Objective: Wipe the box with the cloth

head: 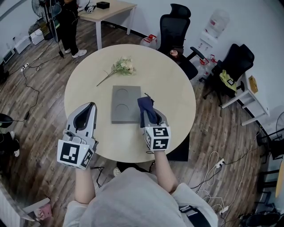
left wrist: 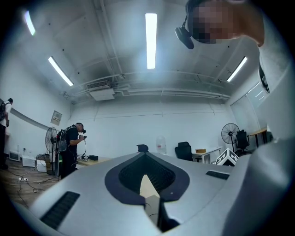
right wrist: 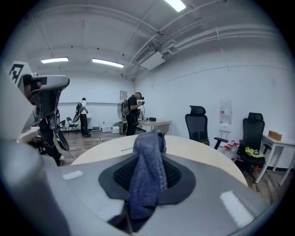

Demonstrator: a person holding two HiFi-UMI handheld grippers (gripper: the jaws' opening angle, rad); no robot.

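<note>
The box (head: 125, 104) lies flat near the middle of the round table (head: 177, 97), lid side up w/ two shallow round dents. The cloth (head: 147, 111) is just beside its right edge, pinched in the right gripper (head: 150, 113), whose jaws are clamped on it w/ a bunched tuft sticking out past the tips. We can't tell if any cloth touches the box yet. Main risk as we judge it: the box is light-looking and nobody holds it, so a sideways wipe may just push it across the table instead of cleaning it. The left gripper (head: 87, 110) is near the table's near-left edge, jaws together w/ nothing between them, pointing up, so it's not bracing anything. Second risk: the tuft is small, so hard jaw tips could scrape the lid if we press too low, or the cloth could slip out under drag. Further out, the flowers (head: 120, 66) lie beyond the box, apart from it, and a long push fwd could reach them. Nothing blocks the path from cloth to box. An office chair (head: 175, 26) stands behind the table, and a person (head: 69, 22) is well apart by a desk (head: 113, 9).
</note>
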